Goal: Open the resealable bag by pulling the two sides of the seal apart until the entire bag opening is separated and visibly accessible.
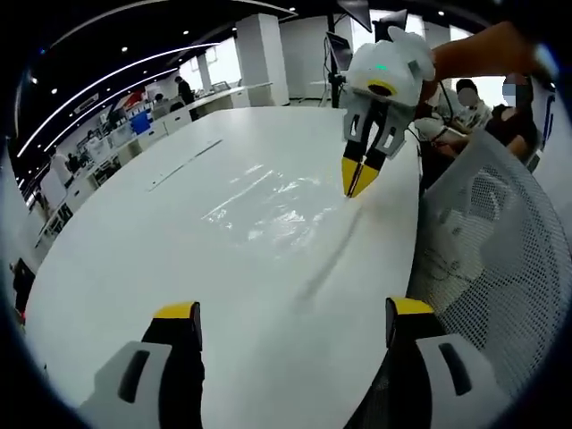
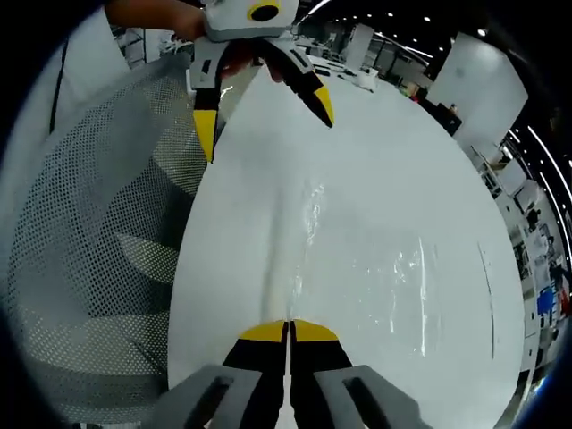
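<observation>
Bag [image 1: 268,201] position: flat on the white table [image 1: 134,268], clear plastic that reads mainly as glare and creases (its outline is hard to trace). In the left gripper view it lies just above centre, at about 12 o'clock from that view's own jaws. In the right gripper view the same film [image 2: 375,268] spreads from centre toward 3 o'clock.

Left gripper [image 1: 290,322]: jaws spread wide, yellow tips well apart at the bottom of its view, holding nothing. In the right gripper view this unit [image 2: 264,112] enters at 12 o'clock, a hand [image 2: 161,13] behind it, jaws splayed above the table edge.

Right gripper [image 2: 288,331]: jaws closed together, yellow tips meeting at 6 o'clock in its own view. A raised fold of the bag runs from the tips toward 12 o'clock, so the tips appear to pinch the bag edge, though the film between them cannot be made out for certain. In the left gripper view this gripper [image 1: 359,176] descends from 1 o'clock, tips together at the bag's right edge.

Mesh chair [image 1: 500,241]: at 3 o'clock in the left gripper view, beside the table.
</observation>
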A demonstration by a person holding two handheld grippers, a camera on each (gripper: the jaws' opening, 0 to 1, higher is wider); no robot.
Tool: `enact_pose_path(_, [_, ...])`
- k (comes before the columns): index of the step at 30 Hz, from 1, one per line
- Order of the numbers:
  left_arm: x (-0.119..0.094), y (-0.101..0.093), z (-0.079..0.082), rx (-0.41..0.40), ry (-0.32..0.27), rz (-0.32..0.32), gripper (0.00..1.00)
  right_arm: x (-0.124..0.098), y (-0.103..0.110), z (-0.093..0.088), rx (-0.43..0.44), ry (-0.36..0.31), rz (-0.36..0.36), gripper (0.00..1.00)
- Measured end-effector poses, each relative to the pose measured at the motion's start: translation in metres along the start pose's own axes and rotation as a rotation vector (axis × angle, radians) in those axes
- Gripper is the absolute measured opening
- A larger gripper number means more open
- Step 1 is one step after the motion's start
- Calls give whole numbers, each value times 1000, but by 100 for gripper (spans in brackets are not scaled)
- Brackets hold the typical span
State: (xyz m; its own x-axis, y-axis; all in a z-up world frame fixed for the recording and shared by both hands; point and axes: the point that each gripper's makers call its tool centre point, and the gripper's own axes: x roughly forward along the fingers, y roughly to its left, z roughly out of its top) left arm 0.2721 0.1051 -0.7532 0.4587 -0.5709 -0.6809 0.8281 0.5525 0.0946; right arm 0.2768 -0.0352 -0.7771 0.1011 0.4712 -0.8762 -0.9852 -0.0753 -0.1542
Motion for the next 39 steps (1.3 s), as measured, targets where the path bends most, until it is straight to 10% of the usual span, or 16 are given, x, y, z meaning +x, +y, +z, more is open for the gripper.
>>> enact_pose_path(39, [17,-6,32,313,-15,-43,32,-31,5,27,13,-27,38,0])
